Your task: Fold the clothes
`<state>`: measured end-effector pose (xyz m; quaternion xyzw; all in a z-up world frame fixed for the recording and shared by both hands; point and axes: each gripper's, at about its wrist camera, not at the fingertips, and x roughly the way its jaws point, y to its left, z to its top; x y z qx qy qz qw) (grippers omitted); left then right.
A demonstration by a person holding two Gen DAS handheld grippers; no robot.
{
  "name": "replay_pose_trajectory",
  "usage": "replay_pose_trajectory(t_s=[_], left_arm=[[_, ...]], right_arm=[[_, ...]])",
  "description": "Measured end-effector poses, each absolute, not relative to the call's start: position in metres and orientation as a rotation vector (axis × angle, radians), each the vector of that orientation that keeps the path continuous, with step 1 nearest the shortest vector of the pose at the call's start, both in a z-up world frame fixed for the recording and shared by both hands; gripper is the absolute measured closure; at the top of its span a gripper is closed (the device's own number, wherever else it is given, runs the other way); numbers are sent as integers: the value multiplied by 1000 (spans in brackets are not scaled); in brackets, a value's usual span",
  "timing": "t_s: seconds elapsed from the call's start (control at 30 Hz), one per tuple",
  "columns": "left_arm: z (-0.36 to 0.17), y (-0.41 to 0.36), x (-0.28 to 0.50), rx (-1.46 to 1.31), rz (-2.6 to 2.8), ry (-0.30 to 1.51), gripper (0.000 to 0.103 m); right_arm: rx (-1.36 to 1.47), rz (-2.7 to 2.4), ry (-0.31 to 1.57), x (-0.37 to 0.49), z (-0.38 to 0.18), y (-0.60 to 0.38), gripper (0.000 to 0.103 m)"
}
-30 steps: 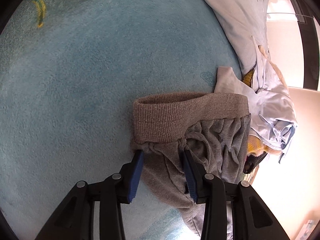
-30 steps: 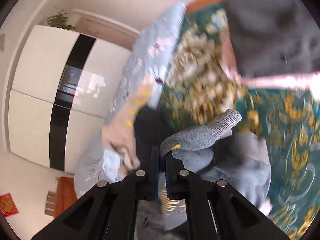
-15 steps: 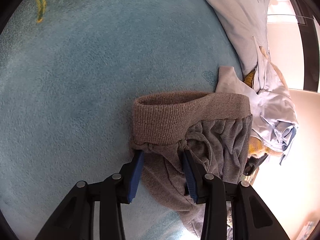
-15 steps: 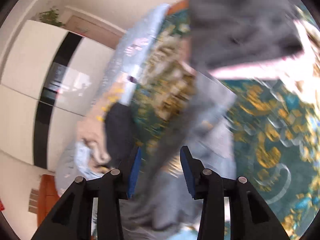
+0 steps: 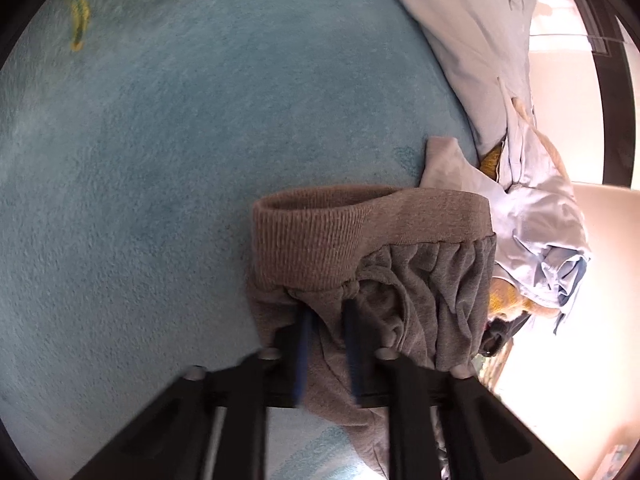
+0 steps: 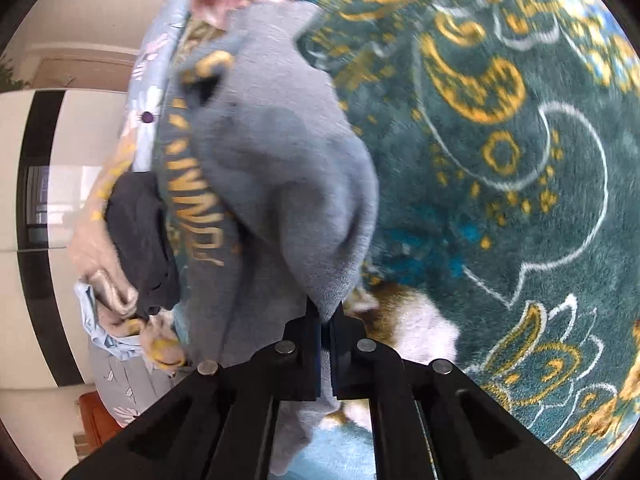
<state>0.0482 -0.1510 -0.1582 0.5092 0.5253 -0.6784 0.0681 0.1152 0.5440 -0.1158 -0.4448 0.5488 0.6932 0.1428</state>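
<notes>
The grey gathered fleece garment with a ribbed waistband (image 5: 372,240) is pinched between both pairs of narrowed fingers, left gripper (image 5: 326,320) and right gripper (image 6: 325,312), so lifting and spreading it seems called for next.

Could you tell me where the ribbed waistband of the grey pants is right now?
In the left wrist view, the ribbed waistband lies on the teal blanket just beyond the left gripper, with pale blue clothes to its right.

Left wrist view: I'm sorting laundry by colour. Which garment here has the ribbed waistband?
The grey sweatpants, pinched between the left gripper's fingers; the pale blue clothes heaped beyond them show no ribbing.
</notes>
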Motion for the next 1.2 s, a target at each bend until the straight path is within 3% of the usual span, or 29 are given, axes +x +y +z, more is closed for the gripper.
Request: replay_pose_trajectory(t_s=[0.2, 0.37, 0.47, 0.57, 0.7, 0.77, 0.9, 1.07, 1.2], left_arm=[[-133, -154, 46, 1482, -2120, 1595, 99], [-47, -156, 41, 1352, -2423, 1665, 99], [-18, -159, 57, 1352, -2578, 1540, 99], [-50, -167, 87, 1513, -2491, 1365, 99], [-147, -197, 139, 1623, -2041, 1449, 99], [-168, -203, 155, 1617, -1944, 1497, 99], [-152, -205, 146, 1567, -2013, 1502, 99], [-98, -220, 124, 1444, -2190, 1497, 99], [-87, -248, 129, 1388, -2216, 1444, 99]], right_arm=[[-1086, 2185, 1537, 127, -41, 571, 101], [-923, 2366, 1507, 151, 23, 579, 101], [-864, 2465, 1456, 171, 51, 572, 101], [-906, 2457, 1427, 205, 35, 565, 101], [-1152, 2172, 1538, 249, -59, 553, 101], [-1173, 2052, 1628, 271, -93, 547, 101], [-1143, 1937, 1738, 300, -117, 540, 101], [-1118, 2036, 1733, 299, -91, 528, 101], [-1187, 2137, 1691, 290, -74, 498, 101]])
